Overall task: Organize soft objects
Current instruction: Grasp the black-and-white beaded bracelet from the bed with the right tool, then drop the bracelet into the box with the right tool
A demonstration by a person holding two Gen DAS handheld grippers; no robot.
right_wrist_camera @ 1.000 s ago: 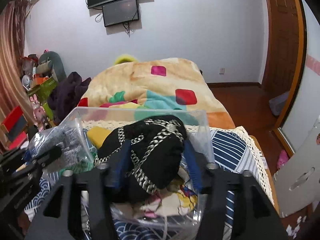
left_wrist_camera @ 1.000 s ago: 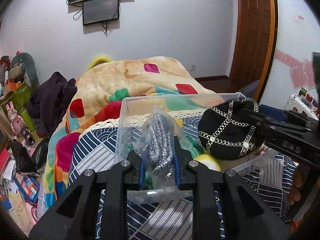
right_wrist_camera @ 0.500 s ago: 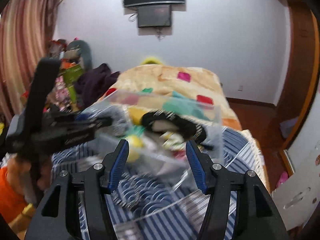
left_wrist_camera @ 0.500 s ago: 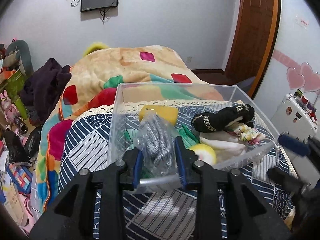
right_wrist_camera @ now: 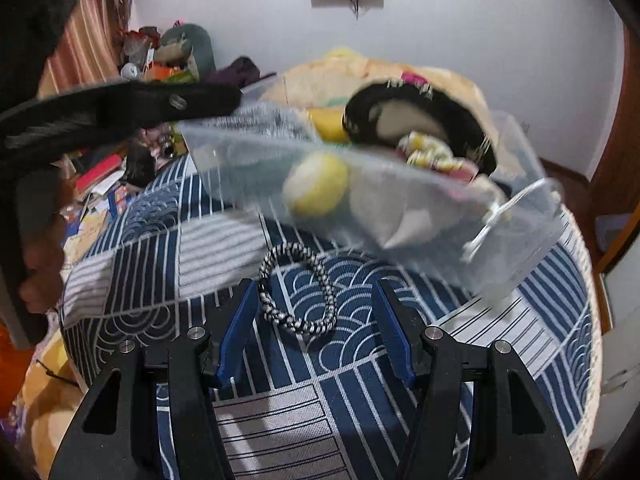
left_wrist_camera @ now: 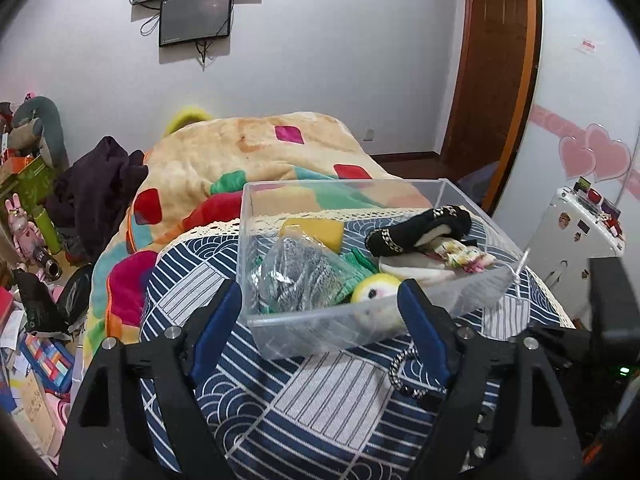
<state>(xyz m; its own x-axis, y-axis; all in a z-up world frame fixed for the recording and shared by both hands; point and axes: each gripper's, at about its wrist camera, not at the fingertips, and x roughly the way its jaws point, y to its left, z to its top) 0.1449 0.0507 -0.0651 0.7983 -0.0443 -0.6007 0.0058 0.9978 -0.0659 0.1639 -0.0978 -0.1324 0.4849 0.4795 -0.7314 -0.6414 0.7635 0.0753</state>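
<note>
Clear plastic bin point(left_wrist_camera: 460, 292) sits on the blue-and-white patterned surface point(left_wrist_camera: 320, 400). Contents, left wrist view: one bagged grey knit item point(left_wrist_camera: 296, 276) at the near-left corner, one yellow sponge point(left_wrist_camera: 316, 232) behind it, one yellow plush ball point(left_wrist_camera: 376, 286), one black chain-trimmed hat point(left_wrist_camera: 416, 228), and pale and floral cloths beneath the hat.

Left hand-held gripper point(left_wrist_camera: 320, 320): jaws spread, having just been opening; the pads stand either side of the bin's near wall, gripping nothing. The bagged item lies just beyond them, inside the bin.

Right wrist view only: one black-and-white braided loop point(right_wrist_camera: 298, 288) shown whole, lying on the surface outside the bin. It sits just ahead of the right hand-held gripper point(right_wrist_camera: 314, 330), whose jaws are apart and empty. The bin is blurred here.
</note>
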